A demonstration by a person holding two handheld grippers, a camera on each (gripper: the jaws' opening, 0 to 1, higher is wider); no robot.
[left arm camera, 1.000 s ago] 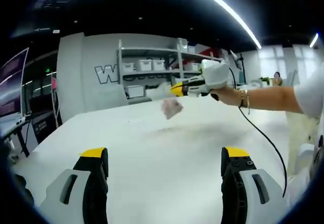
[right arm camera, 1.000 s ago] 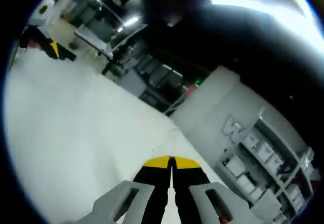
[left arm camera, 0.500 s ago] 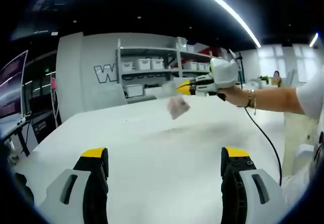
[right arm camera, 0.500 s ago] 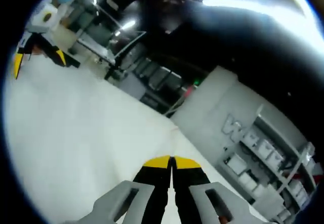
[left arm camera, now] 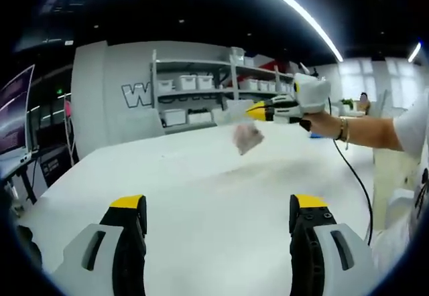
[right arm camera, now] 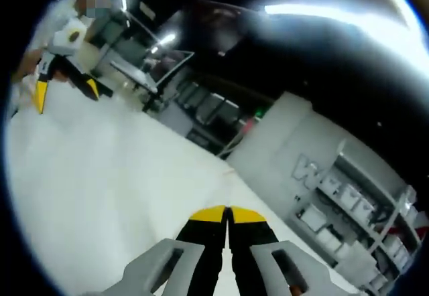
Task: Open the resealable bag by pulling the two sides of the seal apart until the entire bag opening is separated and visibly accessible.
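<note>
Bag (left arm camera: pixel 247 137) blurred, hanging from right gripper (left arm camera: pixel 253 111), seal indistinct

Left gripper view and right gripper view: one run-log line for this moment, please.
right tool: shut on small clear resealable bag, held above white table | left tool: open, empty, low over table | seal: state unclear

Your left gripper (left arm camera: pixel 213 217) sits low, jaws spread wide. Your right gripper (left arm camera: pixel 259 112), jaws pressed together, is held out on your outstretched forearm (left arm camera: pixel 372 130).
</note>
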